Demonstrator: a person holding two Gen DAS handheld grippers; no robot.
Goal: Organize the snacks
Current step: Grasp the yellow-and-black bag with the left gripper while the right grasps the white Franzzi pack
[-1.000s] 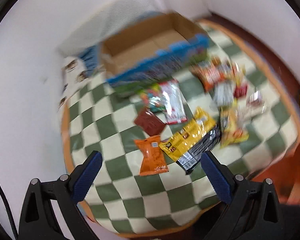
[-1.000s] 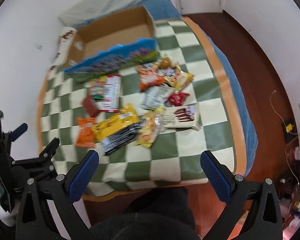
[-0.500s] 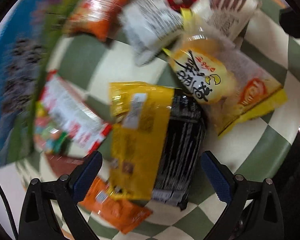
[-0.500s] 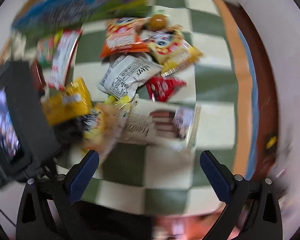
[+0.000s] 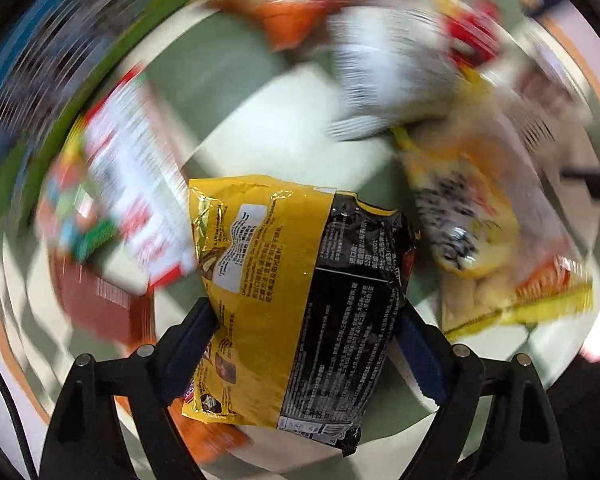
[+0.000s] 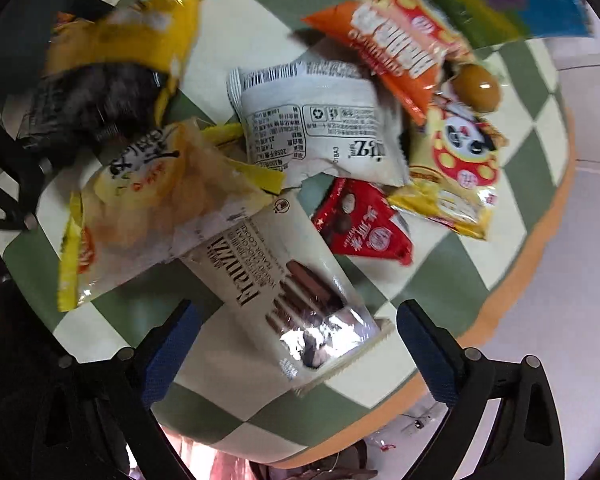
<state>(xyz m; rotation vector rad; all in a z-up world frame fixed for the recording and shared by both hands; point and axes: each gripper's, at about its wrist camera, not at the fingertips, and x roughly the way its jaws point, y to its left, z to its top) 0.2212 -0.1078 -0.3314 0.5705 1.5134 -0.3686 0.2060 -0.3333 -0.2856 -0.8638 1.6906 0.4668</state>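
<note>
Snacks lie near the bed's edge: two packets, yellow packet and black packet, are squeezed between the left tongs. Right tongs gape wide around one cookie pack.

Left wrist view looks steeply down, very close over the yellow-and-black packet, surroundings blurred; right wrist view looks down, close over the cookie packet on the checkered cloth; both share the yellow chip bag, at 2 o'clock left, 10 o'clock right.
</note>
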